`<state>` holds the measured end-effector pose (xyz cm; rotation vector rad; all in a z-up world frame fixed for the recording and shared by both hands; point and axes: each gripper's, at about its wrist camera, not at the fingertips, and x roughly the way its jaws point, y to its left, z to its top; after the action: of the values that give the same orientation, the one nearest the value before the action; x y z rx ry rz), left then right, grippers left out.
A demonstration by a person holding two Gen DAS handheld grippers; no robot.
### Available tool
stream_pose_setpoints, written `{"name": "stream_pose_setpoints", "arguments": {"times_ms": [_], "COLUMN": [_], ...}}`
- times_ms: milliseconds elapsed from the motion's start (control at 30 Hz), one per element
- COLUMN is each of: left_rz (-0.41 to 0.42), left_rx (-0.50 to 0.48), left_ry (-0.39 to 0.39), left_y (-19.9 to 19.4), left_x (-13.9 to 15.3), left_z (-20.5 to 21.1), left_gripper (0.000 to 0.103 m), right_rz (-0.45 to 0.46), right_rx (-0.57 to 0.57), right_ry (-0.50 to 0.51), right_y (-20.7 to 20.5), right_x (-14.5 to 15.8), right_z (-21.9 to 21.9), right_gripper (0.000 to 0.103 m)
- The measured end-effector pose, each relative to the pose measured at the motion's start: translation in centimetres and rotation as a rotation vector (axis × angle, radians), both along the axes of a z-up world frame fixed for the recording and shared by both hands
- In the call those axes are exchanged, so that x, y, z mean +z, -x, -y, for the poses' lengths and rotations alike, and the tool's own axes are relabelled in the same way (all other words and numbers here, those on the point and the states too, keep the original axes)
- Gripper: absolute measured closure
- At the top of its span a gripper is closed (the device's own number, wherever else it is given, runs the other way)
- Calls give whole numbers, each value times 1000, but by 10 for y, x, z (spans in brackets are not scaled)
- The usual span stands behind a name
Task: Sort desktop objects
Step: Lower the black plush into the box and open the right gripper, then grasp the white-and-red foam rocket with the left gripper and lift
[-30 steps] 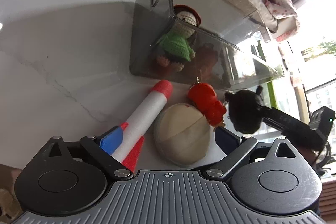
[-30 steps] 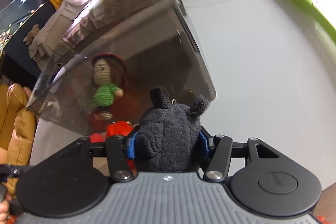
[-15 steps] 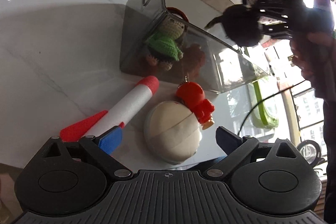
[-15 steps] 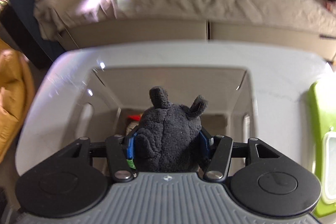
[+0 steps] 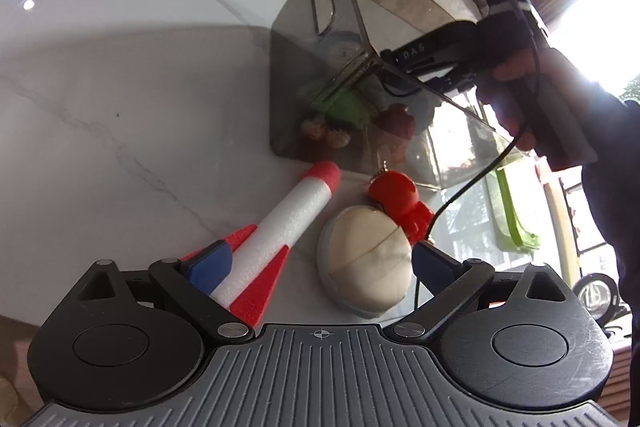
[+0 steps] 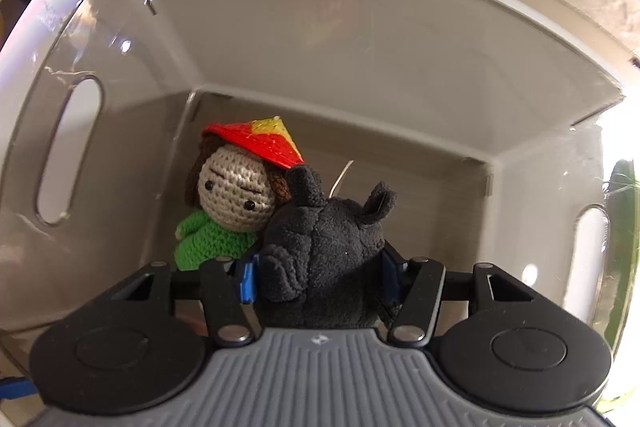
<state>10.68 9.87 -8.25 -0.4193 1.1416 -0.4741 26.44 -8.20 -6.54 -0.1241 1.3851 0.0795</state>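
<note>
Right gripper (image 6: 318,277): clamped on a black plush toy (image 6: 324,251), blue pads pressed into its left and right flanks. The toy's two ears stick up past the fingertips. The gripper points steeply down into a clear plastic bin (image 6: 360,67) with slot handles in its side walls. The plush hangs above the bin floor, inside the rim as seen from the right wrist camera.

Just beyond the plush and to its left, a crocheted doll (image 6: 228,203) leans in the bin's far-left corner: green body, brown hair, red and yellow hat. The plush's left ear overlaps the doll's hat edge in the view; contact cannot be judged.

Left gripper (image 5: 322,261): jaws wide apart, nothing between the pads, pointing down at the white marble tabletop (image 5: 120,99).

- Foam rocket (image 5: 280,227): white body, red nose, red and blue fins; lies diagonally, tail by the left finger, nose pointing toward the bin.
- Beige round pouch (image 5: 366,263): ahead of the gripper, nearer the right finger.
- Red figure keychain (image 5: 400,199): just beyond the pouch, touching or overlapping its far edge, near the bin wall.
- Bin: further ahead; through the tinted wall its contents are blurred, probably the doll's green body.

From the left wrist camera, the person's hand (image 5: 516,95) holds the right gripper over the bin's open top.
</note>
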Motion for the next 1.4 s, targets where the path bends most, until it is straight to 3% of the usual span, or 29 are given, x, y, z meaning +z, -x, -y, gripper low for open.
{"name": "stream_pose_setpoints", "arguments": {"times_ms": [200,533,633,767,900,1067,1200,1333,1367,1400], "left_rz": [-29,-53,-40,88,125,169,196,227,229,223], "left_rx": [2,18,12,-16,-107,-273,-404,-461,-476,-493], "left_ry": [-10,-18,-43,-254,-351,-494,-583,-571,-569,-576], "left_y": [-2,-2,-2,4,6,5,7,-1,-3,-5], "left_x": [-11,-8,-3,8,2,-8,-17,-26,-28,-31], "left_z": [-2,-6,-1,21,43,66,74,78,79,80], "left_gripper": [4,4,4,4,4,4,4,5,6,20], "right_rz": [-21,-27,87,279,451,564,506,433,419,406], "right_rx": [29,46,26,-31,-1,26,-73,-147,-157,-162], "right_ry": [-93,-59,-109,-274,-386,-367,-427,-482,-493,-498], "right_y": [-8,1,23,72,145,236,264,280,285,285], "right_x": [9,21,57,111,133,129,103,73,64,58], "right_z": [-27,-29,-15,13,47,66,94,119,124,127], "right_gripper": [43,32,32,32,23,22,21,21,21,21]}}
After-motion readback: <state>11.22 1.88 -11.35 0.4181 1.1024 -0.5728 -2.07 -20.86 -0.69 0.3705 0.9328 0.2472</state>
